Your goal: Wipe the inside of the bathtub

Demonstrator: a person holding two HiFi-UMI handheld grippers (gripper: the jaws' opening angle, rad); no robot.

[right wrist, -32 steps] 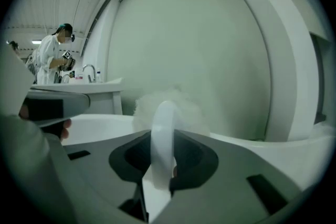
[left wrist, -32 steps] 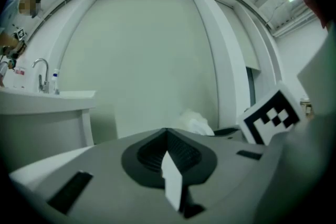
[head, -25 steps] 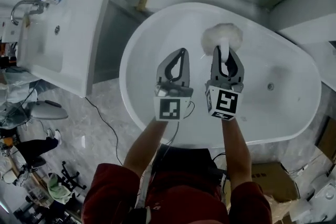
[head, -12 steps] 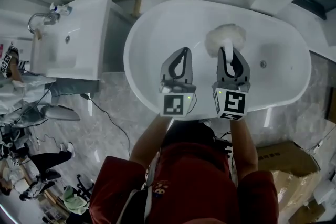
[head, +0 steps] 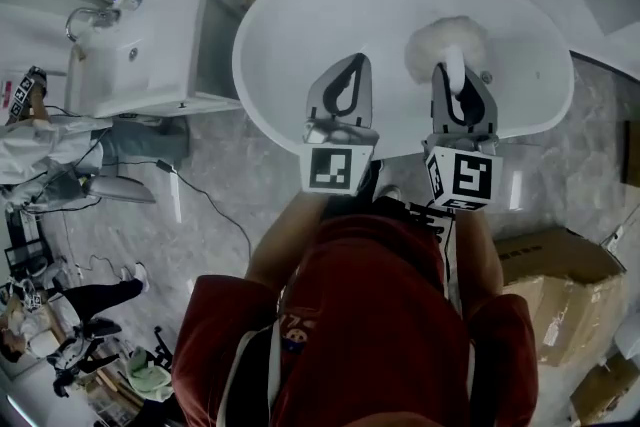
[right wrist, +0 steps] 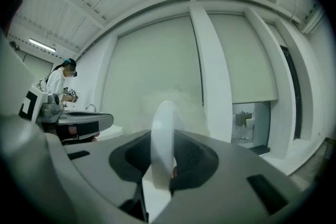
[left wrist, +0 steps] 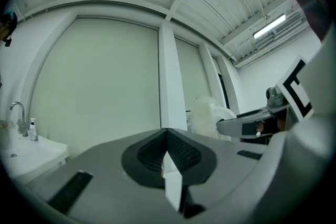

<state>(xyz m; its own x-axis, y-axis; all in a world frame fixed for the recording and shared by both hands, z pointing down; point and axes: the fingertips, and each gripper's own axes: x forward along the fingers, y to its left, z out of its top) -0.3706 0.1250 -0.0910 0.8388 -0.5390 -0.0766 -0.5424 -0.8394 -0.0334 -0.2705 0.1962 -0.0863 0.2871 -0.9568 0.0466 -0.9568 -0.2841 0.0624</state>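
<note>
The white oval bathtub (head: 300,25) lies at the top of the head view. My right gripper (head: 457,75) is shut on the white handle (right wrist: 161,139) of a fluffy white duster (head: 445,43), whose head hangs over the tub's near right side. In the right gripper view the duster head (right wrist: 173,102) is a blurred white puff ahead of the jaws. My left gripper (head: 351,65) is beside it, over the tub's near rim, shut with nothing held. Both point level at the far wall; the left gripper view shows its jaws (left wrist: 167,139) closed, with the duster (left wrist: 206,114) to their right.
A white washbasin (head: 150,65) with a tap (head: 88,17) stands left of the tub. A cable (head: 205,210) runs over the marble floor. Cardboard boxes (head: 550,285) sit at the right. People (head: 45,155) stand at the far left. A white pillar (left wrist: 170,81) rises behind the tub.
The tub has slid toward the top of the head view and looks smaller. Both grippers have drawn back to its near rim, the duster still held.
</note>
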